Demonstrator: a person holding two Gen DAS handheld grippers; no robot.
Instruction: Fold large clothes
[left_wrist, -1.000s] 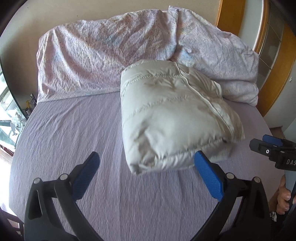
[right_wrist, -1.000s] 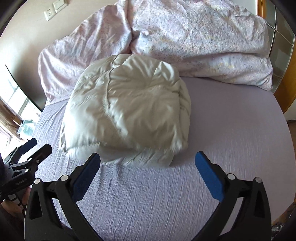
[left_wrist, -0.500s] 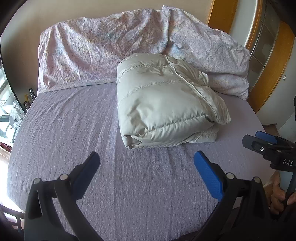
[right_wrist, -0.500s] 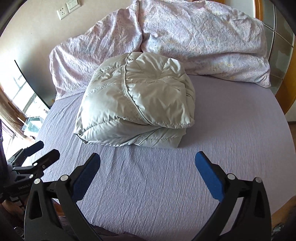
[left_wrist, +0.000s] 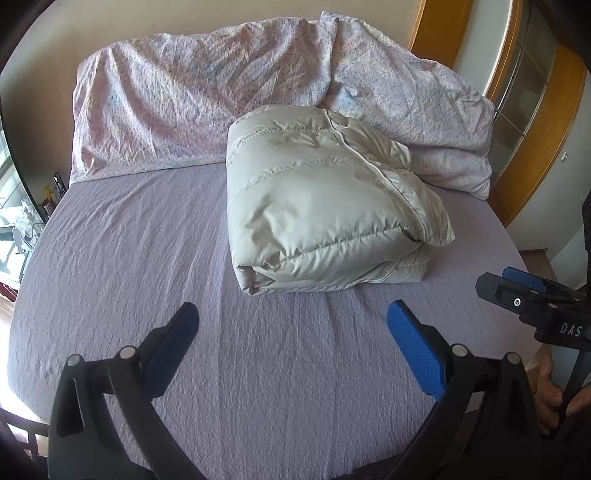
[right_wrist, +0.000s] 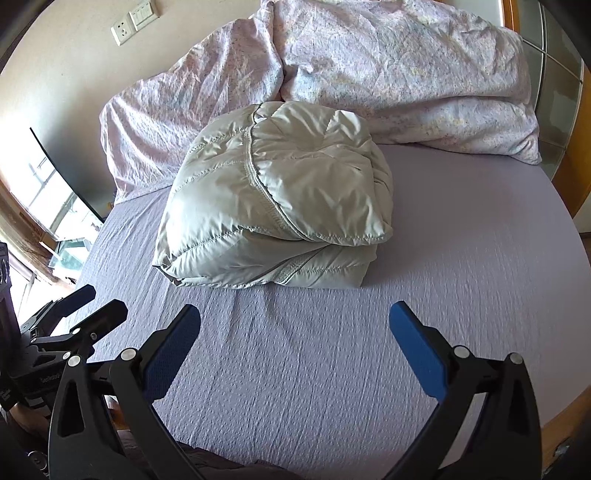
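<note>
A bed (left_wrist: 110, 258) with a wrinkled lavender sheet fills the room; a crumpled floral duvet (left_wrist: 192, 99) is heaped along its head edge against a beige wall (right_wrist: 74, 55). A white socket (right_wrist: 123, 31) and switch plate (right_wrist: 144, 14) sit on that wall. Daylight enters a window (right_wrist: 44, 192) by the left edge; orange wooden framing (left_wrist: 436, 33) stands right.

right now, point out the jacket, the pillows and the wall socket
jacket (left_wrist: 314, 206), left wrist view, top quilted panel
pillows (left_wrist: 177, 103), left wrist view, front of the left pillow
wall socket (right_wrist: 122, 31), right wrist view, its white faceplate
</note>
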